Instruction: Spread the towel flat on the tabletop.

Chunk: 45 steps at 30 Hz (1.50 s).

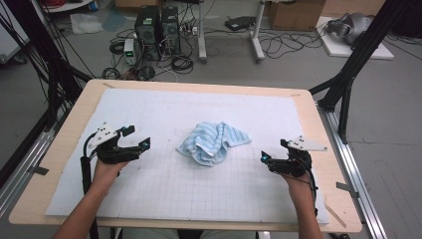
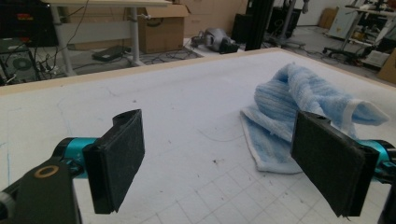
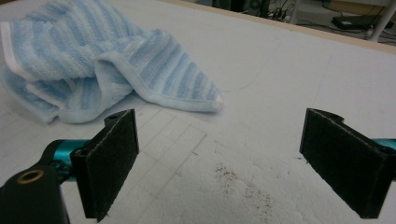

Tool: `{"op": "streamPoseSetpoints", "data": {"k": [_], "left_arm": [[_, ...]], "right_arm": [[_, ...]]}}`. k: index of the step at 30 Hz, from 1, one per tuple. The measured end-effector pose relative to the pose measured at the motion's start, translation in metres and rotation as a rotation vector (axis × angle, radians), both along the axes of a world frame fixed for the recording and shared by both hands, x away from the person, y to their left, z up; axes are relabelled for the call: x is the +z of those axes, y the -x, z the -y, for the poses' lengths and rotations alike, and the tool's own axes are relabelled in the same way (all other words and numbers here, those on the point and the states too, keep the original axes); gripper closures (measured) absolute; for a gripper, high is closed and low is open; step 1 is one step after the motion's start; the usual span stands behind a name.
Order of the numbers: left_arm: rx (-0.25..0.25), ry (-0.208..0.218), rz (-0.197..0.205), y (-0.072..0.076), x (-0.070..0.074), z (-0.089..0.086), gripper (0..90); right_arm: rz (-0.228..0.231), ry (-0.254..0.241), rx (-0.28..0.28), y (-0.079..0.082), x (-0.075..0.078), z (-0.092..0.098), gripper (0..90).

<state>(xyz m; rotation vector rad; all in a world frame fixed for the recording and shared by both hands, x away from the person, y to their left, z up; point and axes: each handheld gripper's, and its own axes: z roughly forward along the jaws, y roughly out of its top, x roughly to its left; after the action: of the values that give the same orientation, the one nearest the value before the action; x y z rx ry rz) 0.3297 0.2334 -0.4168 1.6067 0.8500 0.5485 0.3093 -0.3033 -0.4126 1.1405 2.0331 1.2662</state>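
Note:
A crumpled light-blue striped towel point(image 1: 213, 142) lies in a heap near the middle of the white mat point(image 1: 164, 107). My left gripper point(image 1: 135, 138) rests on the mat to the towel's left, open, nothing between its jaws. On the other side, my right gripper point(image 1: 273, 151) is open and empty too. The left gripper view has the towel point(image 2: 299, 107) ahead and to the right, partly behind the right jaw of that gripper point(image 2: 224, 168). In the right gripper view the towel point(image 3: 98, 65) lies ahead at the left, beyond this gripper point(image 3: 233, 163).
The mat covers a wooden table point(image 1: 74, 107) with a bare rim all round. Black frame posts point(image 1: 348, 74) stand at the table's right and left. Computer towers point(image 1: 158, 27), cables and cardboard boxes point(image 1: 293, 14) sit on the floor beyond the far edge.

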Motion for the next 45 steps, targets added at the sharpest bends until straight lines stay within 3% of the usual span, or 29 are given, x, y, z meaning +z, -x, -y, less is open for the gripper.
{"op": "streamPoseSetpoints", "data": {"k": [10, 19, 22, 23, 28, 32, 33, 34, 35, 36, 39, 41, 44, 45], "left_arm": [[-0.093, -0.004, -0.004, -0.005, 0.012, 0.015, 20.2], [-0.213, -0.021, -0.008, -0.026, 0.022, 0.060, 26.2], [-0.260, -0.040, -0.009, -0.029, 0.021, 0.077, 28.7], [-0.298, -0.061, -0.028, -0.032, 0.018, 0.086, 29.7], [-0.367, -0.096, -0.060, -0.036, 0.009, 0.106, 30.7], [-0.360, -0.135, -0.094, -0.039, 0.001, 0.117, 28.3], [-0.361, -0.184, -0.102, -0.042, -0.004, 0.122, 28.4], [-0.361, -0.184, -0.102, -0.042, -0.004, 0.122, 32.3], [-0.363, -0.225, -0.115, -0.044, -0.008, 0.124, 40.4], [-0.376, -0.231, -0.115, -0.045, -0.009, 0.123, 51.4], [-0.398, -0.200, -0.108, -0.046, -0.009, 0.122, 79.1], [-0.435, -0.131, -0.100, -0.048, -0.005, 0.117, 82.1], [-0.446, -0.078, -0.092, -0.049, -0.001, 0.110, 82.2], [-0.446, -0.078, -0.092, -0.049, -0.001, 0.110, 82.2]], "right_arm": [[0.002, -0.007, 0.003, 0.004, 0.007, -0.008, 10.8], [-0.034, 0.002, 0.036, 0.003, 0.002, -0.016, 10.9], [-0.047, 0.010, 0.039, 0.003, 0.000, -0.017, 10.9], [-0.046, 0.008, 0.039, 0.003, -0.001, -0.017, 10.9], [-0.053, 0.011, 0.041, 0.004, -0.002, -0.018, 10.9], [-0.055, 0.010, 0.043, 0.004, -0.002, -0.019, 10.9], [-0.055, 0.013, 0.044, 0.004, -0.002, -0.019, 10.9], [-0.059, 0.014, 0.045, 0.004, -0.003, -0.019, 10.9], [-0.057, 0.015, 0.048, 0.003, -0.003, -0.020, 10.9], [-0.062, 0.018, 0.047, 0.003, -0.003, -0.020, 10.9], [-0.070, 0.021, 0.050, 0.002, -0.005, -0.021, 11.0], [-0.079, 0.020, 0.051, 0.001, -0.006, -0.021, 10.9], [-0.089, 0.027, 0.053, 0.001, -0.008, -0.022, 11.0], [-0.092, 0.022, 0.054, 0.001, -0.009, -0.022, 11.0]]}}
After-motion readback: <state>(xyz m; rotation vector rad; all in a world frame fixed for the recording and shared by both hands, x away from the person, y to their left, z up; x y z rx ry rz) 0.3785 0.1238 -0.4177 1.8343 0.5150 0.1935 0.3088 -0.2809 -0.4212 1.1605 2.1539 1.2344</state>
